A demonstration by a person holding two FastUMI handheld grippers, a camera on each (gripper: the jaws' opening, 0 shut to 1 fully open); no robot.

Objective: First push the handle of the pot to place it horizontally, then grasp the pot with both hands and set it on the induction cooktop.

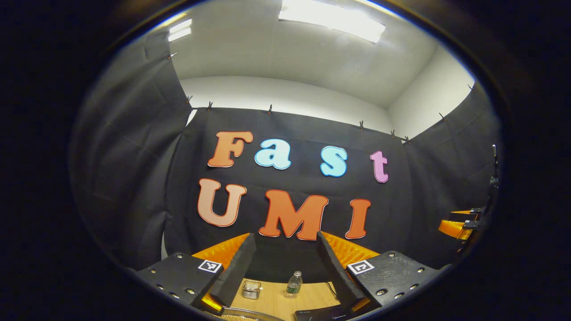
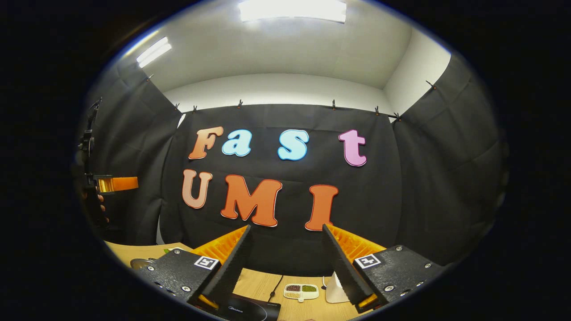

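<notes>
The left gripper (image 1: 285, 263) is raised above the table (image 1: 276, 303), level and facing the far cloth wall, its two fingers spread wide with nothing between them. Past its fingertips the left gripper view shows one small clear box (image 1: 251, 289) at left, one plastic bottle (image 1: 293, 284) beside it, a sliver of the pot (image 1: 243, 316) at the near edge and a corner of the induction cooktop (image 1: 323, 314) to the pot's right. The right gripper (image 2: 285, 263) is posed the same way, fingers wide apart and empty. Beyond it lie the cooktop, one cable (image 2: 275, 283), one sectioned dish (image 2: 301, 291) holding grains and one white object (image 2: 332, 292) at right; the pot's rim shows far left.
</notes>
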